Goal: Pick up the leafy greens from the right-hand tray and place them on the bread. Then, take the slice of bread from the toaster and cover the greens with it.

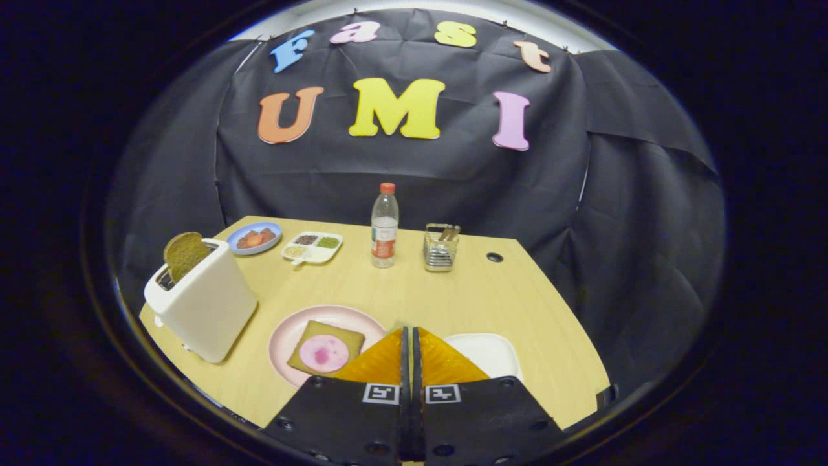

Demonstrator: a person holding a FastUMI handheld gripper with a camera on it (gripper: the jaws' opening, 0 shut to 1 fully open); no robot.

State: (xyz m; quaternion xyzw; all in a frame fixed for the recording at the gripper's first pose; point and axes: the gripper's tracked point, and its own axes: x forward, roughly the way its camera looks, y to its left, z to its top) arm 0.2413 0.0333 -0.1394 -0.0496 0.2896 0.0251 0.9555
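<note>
Across the pale wooden surface [453, 298] everything for the sandwich is lying ahead of the gripper [411, 336], which is hanging above the near edge with its jaws pressed together and nothing between them. Largest of all, the white toaster [204, 307] is standing well off to the left of the fingers, with a dark slice of bread [184, 254] sticking up out of its slot. Next, the pink plate [284, 340] is sitting just ahead and to the left of the fingers, carrying a square bread slice [346, 338] topped with a round pink piece [323, 353]. Just ahead and to the right, the white tray [491, 353] is lying close beside the right finger, partly hidden behind it; whether the leafy greens are resting in the hidden part cannot be told.

By my judgement the coming move is turning on that right-hand offset: the tray is lying to the right of the closed jaws, so they would need to be opening and swinging right and down.

Farther back a water bottle [384, 226], a wire holder [441, 249], a small divided dish [312, 247] and a blue plate [255, 237] are standing well beyond the fingers.
</note>
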